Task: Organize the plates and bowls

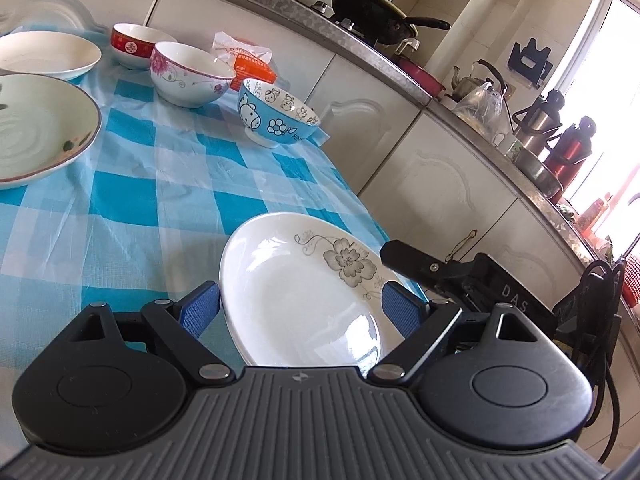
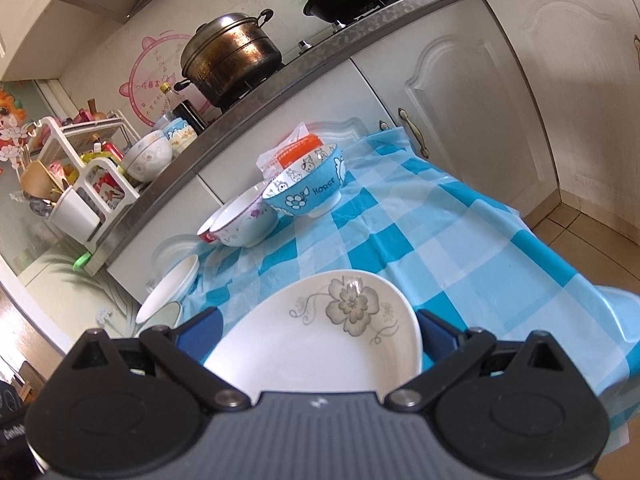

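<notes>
A white plate with a grey flower [image 1: 304,292] lies on the blue checked cloth near the table's right edge. My left gripper [image 1: 300,312] is open, its blue pads on either side of the plate's near part. My right gripper [image 2: 320,332] is open too, with the same plate [image 2: 320,332] between its pads; its black finger shows at the plate's right rim in the left wrist view [image 1: 416,264]. Farther back stand a blue cartoon bowl [image 1: 276,116], a pink-flowered bowl [image 1: 188,74] and a red bowl [image 1: 134,44]. Two plates [image 1: 44,128] [image 1: 48,54] lie at the left.
An orange box with a tissue pack [image 1: 248,60] sits behind the bowls. White cabinets [image 1: 440,184] and a counter with a wok [image 1: 372,12], a pot [image 2: 232,56] and thermoses [image 1: 560,148] run close behind the table. Tiled floor [image 2: 592,236] lies to the right.
</notes>
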